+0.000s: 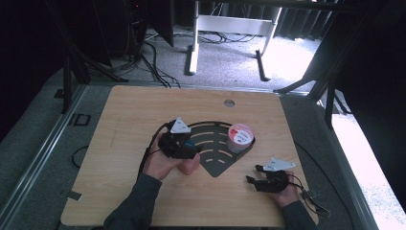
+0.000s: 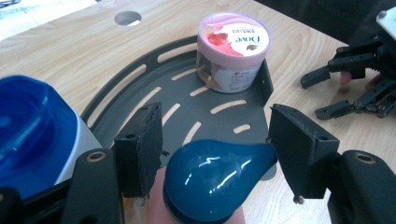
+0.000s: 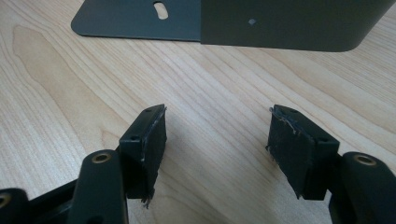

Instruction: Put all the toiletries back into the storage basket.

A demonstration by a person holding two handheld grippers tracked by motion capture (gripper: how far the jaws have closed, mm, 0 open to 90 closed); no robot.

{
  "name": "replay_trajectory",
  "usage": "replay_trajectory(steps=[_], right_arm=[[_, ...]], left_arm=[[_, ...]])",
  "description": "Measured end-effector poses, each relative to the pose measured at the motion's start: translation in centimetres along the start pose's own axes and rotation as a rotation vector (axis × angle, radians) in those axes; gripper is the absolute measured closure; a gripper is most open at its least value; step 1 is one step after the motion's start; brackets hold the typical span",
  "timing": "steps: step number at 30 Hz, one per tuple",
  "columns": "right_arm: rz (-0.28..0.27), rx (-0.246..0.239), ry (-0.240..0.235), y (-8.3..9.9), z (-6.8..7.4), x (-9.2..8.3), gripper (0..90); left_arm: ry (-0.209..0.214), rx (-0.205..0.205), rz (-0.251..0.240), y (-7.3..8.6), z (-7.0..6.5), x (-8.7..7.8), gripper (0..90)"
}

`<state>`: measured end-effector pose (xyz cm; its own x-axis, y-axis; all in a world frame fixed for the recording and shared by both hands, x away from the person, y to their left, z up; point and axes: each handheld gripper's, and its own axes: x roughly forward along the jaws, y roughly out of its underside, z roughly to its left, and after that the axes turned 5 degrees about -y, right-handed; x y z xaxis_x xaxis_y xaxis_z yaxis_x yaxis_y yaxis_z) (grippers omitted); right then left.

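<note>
My left gripper [image 1: 184,146] [image 2: 215,140] hovers at the left side of a dark grey fan-shaped slotted rack [image 1: 215,165] [image 2: 140,88]. A glossy teal drop-shaped cap [image 2: 215,179] [image 1: 190,143] on a pinkish body sits between its jaws. The pads stand apart and a gap shows at the left pad, so this gripper is open. A pink Dove tub [image 1: 240,136] [image 2: 233,51] stands upright in the rack's far right corner. My right gripper [image 1: 253,173] [image 3: 217,135] rests low over bare wood in front of the rack's near edge [image 3: 280,28], open and empty.
A blue-lidded white jar [image 2: 32,126] sits close at the left of the left gripper view. The wooden table [image 1: 124,115] has a round hole [image 1: 229,103] near its far edge. Cables trail from both grippers. Beyond the table are floor cables and metal frame legs.
</note>
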<state>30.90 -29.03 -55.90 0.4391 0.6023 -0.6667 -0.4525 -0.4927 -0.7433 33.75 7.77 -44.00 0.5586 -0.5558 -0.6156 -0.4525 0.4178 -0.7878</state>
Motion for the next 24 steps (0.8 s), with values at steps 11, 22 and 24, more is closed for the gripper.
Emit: replay_trajectory(steps=[11,22,24], right_arm=[[0.001,-0.002,0.0,0.0,0.0,0.0,36.8],[0.001,-0.002,-0.001,0.0,0.0,0.0,36.6],[0.001,-0.001,-0.001,0.0,0.0,0.0,36.6]], left_arm=[[-0.02,-0.008,0.013,1.2,-0.2,0.8,35.8],[-0.038,0.005,0.013,1.6,-0.5,1.1,37.7],[-0.039,0.006,0.015,1.7,-0.5,1.1,37.7]])
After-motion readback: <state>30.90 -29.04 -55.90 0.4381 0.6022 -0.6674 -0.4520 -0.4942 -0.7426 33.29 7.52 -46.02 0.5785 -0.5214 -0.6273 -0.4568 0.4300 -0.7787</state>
